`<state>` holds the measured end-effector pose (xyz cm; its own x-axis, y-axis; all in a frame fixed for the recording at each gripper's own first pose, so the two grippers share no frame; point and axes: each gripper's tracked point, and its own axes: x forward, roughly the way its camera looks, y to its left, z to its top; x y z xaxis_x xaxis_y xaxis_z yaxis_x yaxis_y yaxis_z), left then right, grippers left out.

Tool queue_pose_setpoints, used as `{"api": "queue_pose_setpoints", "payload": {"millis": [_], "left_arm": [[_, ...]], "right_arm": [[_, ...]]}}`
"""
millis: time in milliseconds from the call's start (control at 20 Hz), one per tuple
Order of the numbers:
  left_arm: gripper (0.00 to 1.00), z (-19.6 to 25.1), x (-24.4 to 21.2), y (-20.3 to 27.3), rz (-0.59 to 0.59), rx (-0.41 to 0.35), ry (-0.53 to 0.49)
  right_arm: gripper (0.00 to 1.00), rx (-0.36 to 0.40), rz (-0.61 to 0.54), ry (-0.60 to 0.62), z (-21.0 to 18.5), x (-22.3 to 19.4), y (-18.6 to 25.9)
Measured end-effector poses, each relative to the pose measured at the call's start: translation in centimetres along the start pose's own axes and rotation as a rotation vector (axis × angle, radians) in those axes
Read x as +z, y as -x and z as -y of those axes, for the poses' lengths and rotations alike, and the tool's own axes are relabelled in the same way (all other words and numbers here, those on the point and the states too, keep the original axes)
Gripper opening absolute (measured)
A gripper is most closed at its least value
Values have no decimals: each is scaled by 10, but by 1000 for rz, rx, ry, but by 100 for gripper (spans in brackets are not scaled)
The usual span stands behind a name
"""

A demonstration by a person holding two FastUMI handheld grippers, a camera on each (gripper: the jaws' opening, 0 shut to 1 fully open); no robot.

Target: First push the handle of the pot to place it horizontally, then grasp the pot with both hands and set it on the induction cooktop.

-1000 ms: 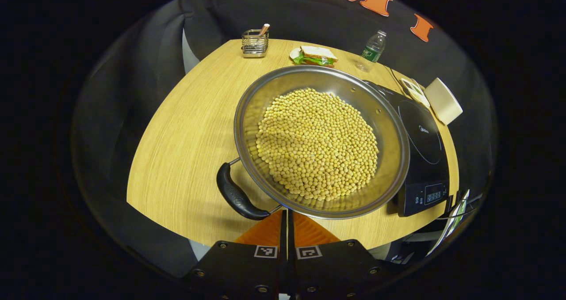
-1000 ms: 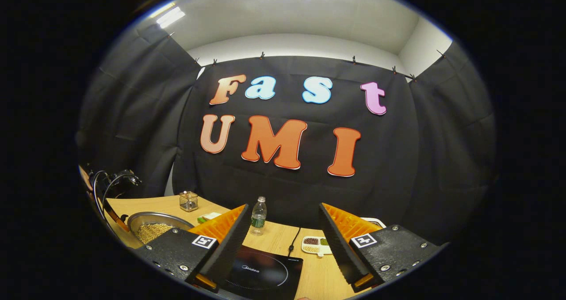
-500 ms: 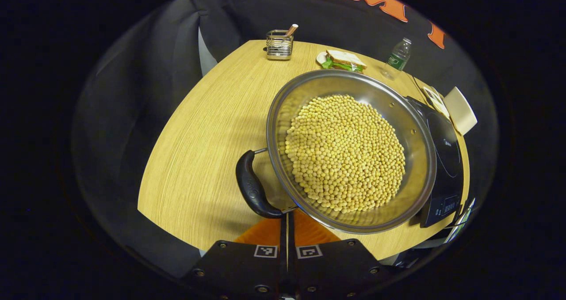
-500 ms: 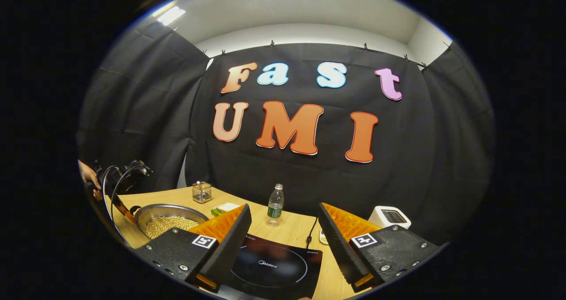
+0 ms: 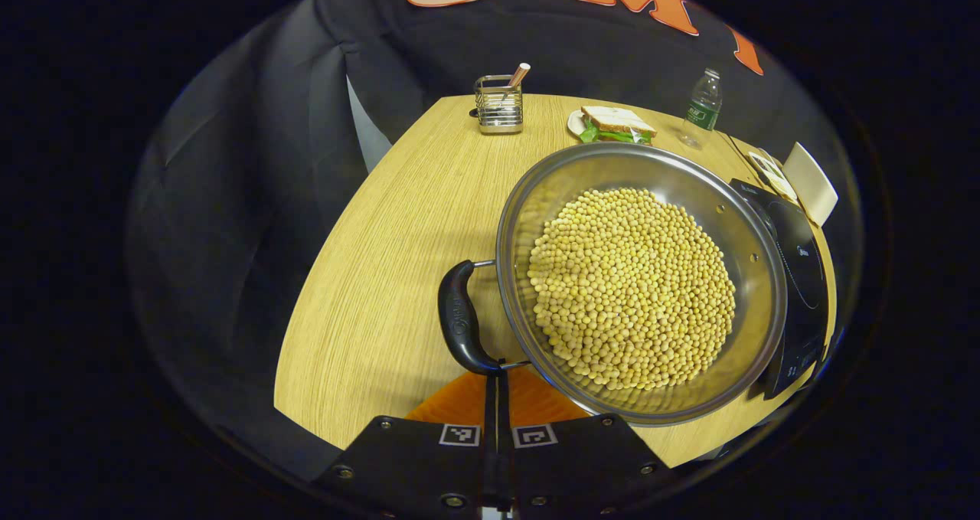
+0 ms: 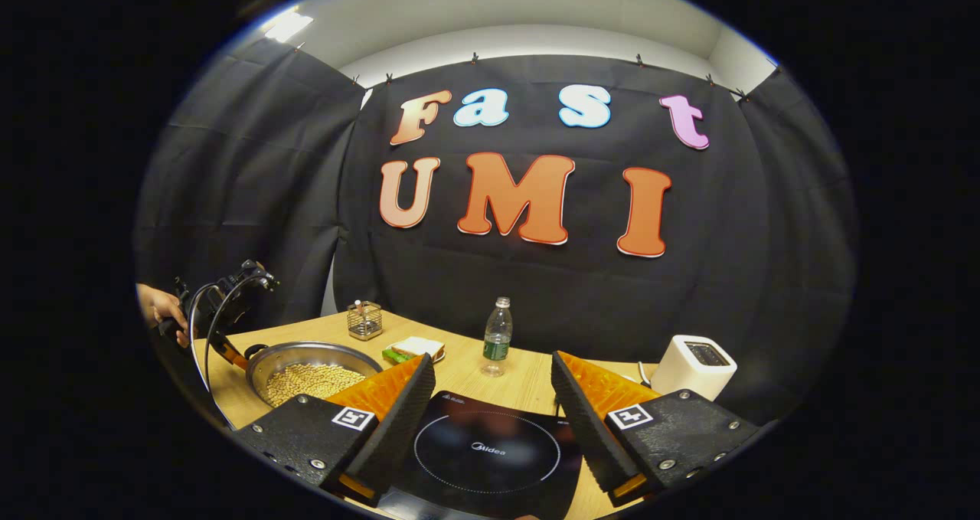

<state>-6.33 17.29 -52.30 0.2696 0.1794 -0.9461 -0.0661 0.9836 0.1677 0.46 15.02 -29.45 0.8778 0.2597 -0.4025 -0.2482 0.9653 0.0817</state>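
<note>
Step in hand, as judged: handle push. Left gripper [image 5: 496,386] with fingers pressed together, nothing between them, tips at the near end of the black handle [image 5: 458,325]; contact probable, not certain. Right gripper [image 6: 490,413] spread wide and empty, poised above the induction cooktop [image 6: 490,459].

Location of the pot [image 5: 754,275]: on the wooden table [image 5: 383,275], just beside the induction cooktop, far rim over or against its edge; which, not resolvable.

Next move, as judged: sideways pressure on the handle until level across, then one gripper per side for the lift. Opposite side not visible.

Materials: pot of polished steel, round, shallow, smooth-walled. Contents: dry yellow beans [image 5: 632,290], small, round, loose; liable to shift under tilt. Handle: curved moulded black loop on thin metal stems. Cooktop: flat glossy black glass.
</note>
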Motion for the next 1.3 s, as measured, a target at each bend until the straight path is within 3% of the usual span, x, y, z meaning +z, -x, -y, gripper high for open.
{"api": "queue_pose_setpoints", "payload": {"millis": [700, 1050, 1300], "left_arm": [[1, -23, 41, -22, 196, 14, -58], [1, -27, 56, -30, 254, -11, -55], [2, -36, 57, -19, 291, -43, -44]], "right_arm": [[95, 122, -198, -112, -76, -58, -26], [95, 180, -342, -214, -120, -90, -39], [98, 180, -420, -248, -142, -106, -58]]}}
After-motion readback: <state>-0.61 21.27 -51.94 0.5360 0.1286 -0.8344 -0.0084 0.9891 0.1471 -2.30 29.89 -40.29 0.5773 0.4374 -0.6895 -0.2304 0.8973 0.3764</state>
